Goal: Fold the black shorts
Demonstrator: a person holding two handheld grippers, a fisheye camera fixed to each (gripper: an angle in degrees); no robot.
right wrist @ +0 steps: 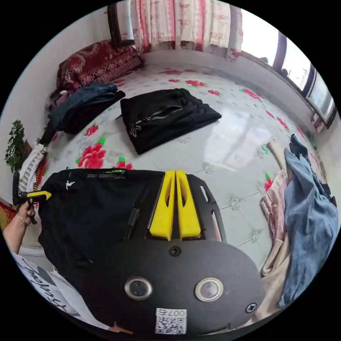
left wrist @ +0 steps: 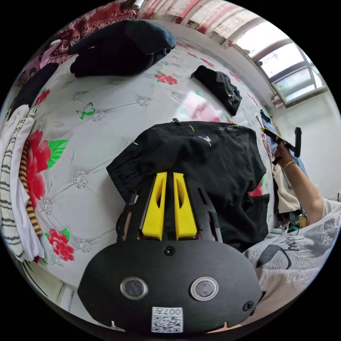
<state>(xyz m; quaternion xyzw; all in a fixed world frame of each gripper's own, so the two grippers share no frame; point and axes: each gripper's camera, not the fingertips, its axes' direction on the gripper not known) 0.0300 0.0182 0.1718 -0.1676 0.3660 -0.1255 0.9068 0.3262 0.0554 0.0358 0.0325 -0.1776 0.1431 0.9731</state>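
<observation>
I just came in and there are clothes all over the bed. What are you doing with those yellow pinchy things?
A person holds a gripper in each hand over the black shorts lying on the flowered bed. The left gripper and the right gripper both have their yellow jaws closed together above the shorts. Folded dark clothes lie farther back, and a heap of unfolded clothes waits at the side.

Flowered white bed cover (right wrist: 231, 117), red-patterned curtains (right wrist: 184, 21), bright window (left wrist: 291, 71), white walls

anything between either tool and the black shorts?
Nothing visible. The left tool sits directly over the black shorts, jaws together; the right tool is at their edge. Other clothes lie apart on the bed.
</observation>
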